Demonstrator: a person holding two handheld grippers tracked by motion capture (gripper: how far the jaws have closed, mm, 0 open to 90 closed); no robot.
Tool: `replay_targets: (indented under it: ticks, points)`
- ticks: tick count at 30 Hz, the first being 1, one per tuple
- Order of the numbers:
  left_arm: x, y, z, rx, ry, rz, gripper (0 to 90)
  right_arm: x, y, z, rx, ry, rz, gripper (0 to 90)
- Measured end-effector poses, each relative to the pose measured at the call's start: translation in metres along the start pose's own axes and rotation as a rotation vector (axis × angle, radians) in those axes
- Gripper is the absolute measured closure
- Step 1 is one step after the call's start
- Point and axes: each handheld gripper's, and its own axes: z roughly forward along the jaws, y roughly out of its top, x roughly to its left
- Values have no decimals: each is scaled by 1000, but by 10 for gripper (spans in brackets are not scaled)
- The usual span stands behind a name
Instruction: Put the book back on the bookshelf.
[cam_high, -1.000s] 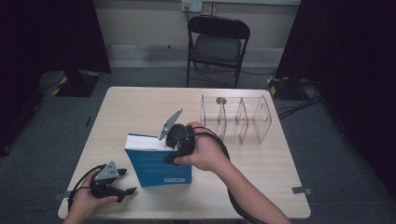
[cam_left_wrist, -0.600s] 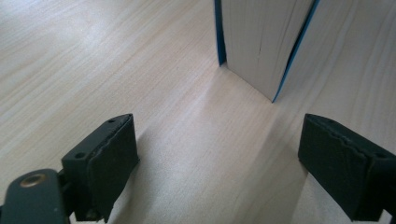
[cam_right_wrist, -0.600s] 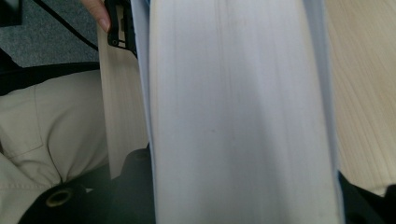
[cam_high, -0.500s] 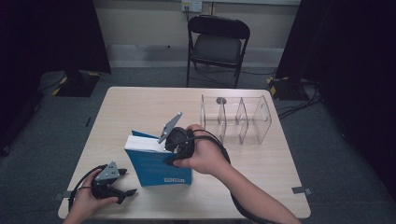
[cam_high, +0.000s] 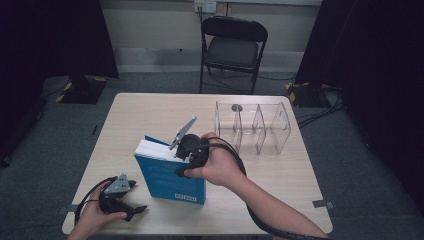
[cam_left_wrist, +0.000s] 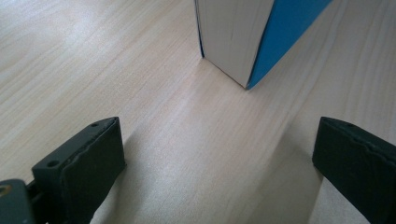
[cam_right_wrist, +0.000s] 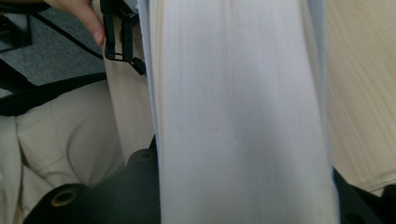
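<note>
A thick blue book (cam_high: 170, 176) stands upright on the wooden table (cam_high: 150, 115), its white page edge facing up. My right gripper (cam_high: 186, 161) comes down on its top edge. Its jaws have just been closing and now press both covers, the book's pages (cam_right_wrist: 238, 116) running between them. My left gripper (cam_high: 136, 198) rests on the table near the front left corner, apart from the book. Its jaws have just been opening and stand wide with nothing between them. The left gripper (cam_left_wrist: 215, 163) looks at bare wood, and the book's lower corner (cam_left_wrist: 236, 42) stands a little ahead.
A clear plastic organiser (cam_high: 255, 127) with upright dividers stands at the table's right, behind my right hand. A black folding chair (cam_high: 232, 45) sits beyond the far edge. Dark curtains flank the room.
The left gripper's jaws have spread wider. Both hands and the book stay where they were.
</note>
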Motion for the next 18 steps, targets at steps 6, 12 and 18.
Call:
replay_targets:
  ticks: [6,12,18]
  points:
    - [0,1,0,7,5,11,0,0,1,-5,29,0,25,616]
    - [0,1,0,8,5,11,0,-7,-5,-15,37,-15,53,616]
    - [0,1,0,7,5,10,0,-14,-16,-30,36,-37,93,616]
